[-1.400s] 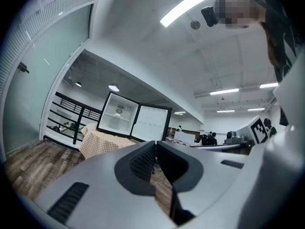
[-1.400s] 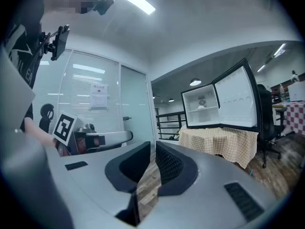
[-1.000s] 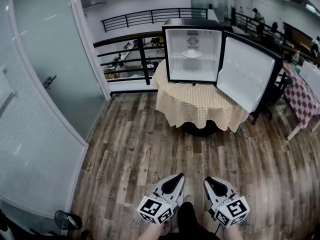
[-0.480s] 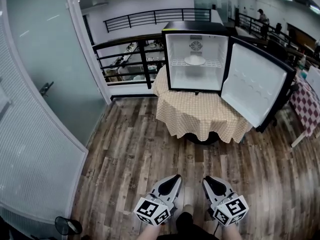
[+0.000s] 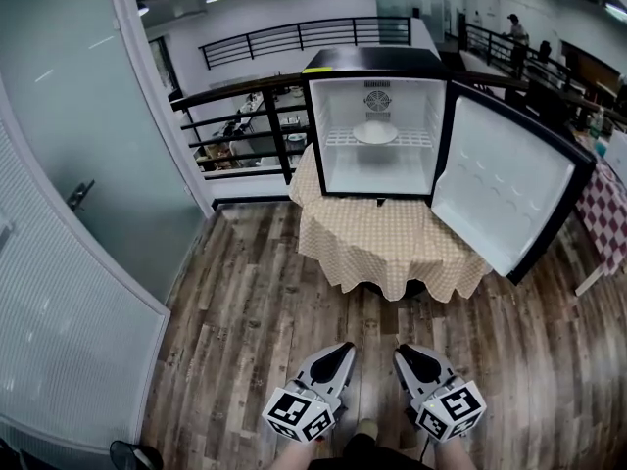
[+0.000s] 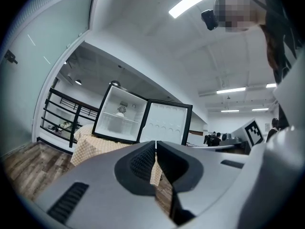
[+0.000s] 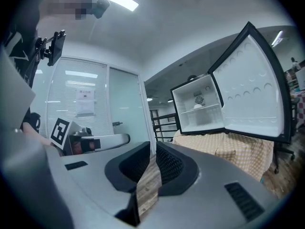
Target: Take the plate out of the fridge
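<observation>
plate [image 5: 375, 133] on fridge [image 5: 377, 130] shelf

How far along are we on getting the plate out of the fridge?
Done: the fridge door stands open. In hand: nothing; left gripper and right gripper are shut and empty, low over the floor. Left: reach in, grip the plate on the shelf, lift it out.

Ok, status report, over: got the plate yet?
Both shut, empty: left gripper, right gripper. Inside open fridge: plate on shelf, untouched. Nothing blocking it.
</observation>
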Tool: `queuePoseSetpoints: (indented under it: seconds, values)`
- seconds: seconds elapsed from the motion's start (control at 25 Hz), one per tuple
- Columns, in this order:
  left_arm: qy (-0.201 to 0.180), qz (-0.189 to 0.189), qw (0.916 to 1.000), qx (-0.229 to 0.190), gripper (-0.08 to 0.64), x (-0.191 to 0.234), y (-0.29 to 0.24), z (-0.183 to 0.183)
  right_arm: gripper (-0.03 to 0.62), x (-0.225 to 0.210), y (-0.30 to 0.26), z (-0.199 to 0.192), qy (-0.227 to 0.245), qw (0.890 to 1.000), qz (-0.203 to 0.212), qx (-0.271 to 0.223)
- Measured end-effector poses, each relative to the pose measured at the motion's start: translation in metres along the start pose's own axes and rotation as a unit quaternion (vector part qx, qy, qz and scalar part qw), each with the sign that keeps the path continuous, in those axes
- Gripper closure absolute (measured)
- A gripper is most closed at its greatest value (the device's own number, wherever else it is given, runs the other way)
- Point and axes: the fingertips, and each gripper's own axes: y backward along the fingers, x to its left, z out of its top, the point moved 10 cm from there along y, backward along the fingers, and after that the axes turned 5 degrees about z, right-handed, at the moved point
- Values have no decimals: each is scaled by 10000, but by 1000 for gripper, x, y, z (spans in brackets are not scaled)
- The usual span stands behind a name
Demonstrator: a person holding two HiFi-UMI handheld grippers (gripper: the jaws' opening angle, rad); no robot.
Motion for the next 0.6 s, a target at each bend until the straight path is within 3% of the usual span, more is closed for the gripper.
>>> queuePoseSetpoints:
  seconds: [0.4, 0.6]
  values:
    - [-58, -195, 9998, -62, 543, 15, -59, 7, 535, -44, -28, 15, 41, 10000, 62, -15]
    - [-19, -75, 10000, -22, 543, 26, -66, 7, 535, -49, -45, 16, 12, 9996, 298, 29]
